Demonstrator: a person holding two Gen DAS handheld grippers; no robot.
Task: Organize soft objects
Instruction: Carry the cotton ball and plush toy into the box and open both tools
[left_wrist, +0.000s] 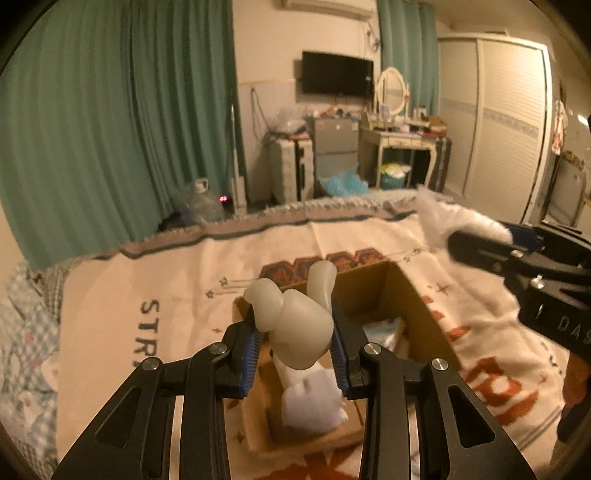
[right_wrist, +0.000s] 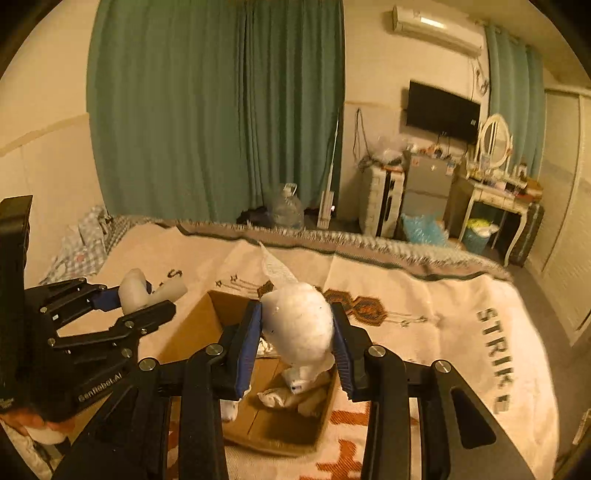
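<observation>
Left gripper (left_wrist: 297, 341): black two-finger tool with blue ribbed pads (left_wrist: 252, 360), clamped on a pale translucent squishy toy with rounded lobes (left_wrist: 295, 325). Toy held in the air above the open brown cardboard box (left_wrist: 413, 295), not touching it. Same toy seen from the right wrist view (right_wrist: 138, 290), gripped at the far left, above the bed cover and beside the box's left side.

Right gripper (right_wrist: 297, 338): closed on a white fluffy plush toy (right_wrist: 301, 325), both pads pressed against its sides. Plush hanging over the box opening (right_wrist: 207, 314), its lower part dangling down toward the inside; contact with the contents cannot be told. Thin white pointed part projecting upward from the plush. From the left wrist view, right gripper (left_wrist: 476, 243) at the right, white fur showing beyond its fingers.

Box standing on a cream woven blanket with orange and dark lettering (left_wrist: 166, 288), spread over the bed, roughly mid-blanket and toward the near edge. Inside the box: a white fluffy item (left_wrist: 314, 402) at the near end and other pale soft pieces (right_wrist: 291, 398) on the bottom; exact kinds unclear.

Background: teal pleated curtains (right_wrist: 221, 110), wall-mounted black television (left_wrist: 337, 73), white dressing table with oval mirror (left_wrist: 391, 129).
</observation>
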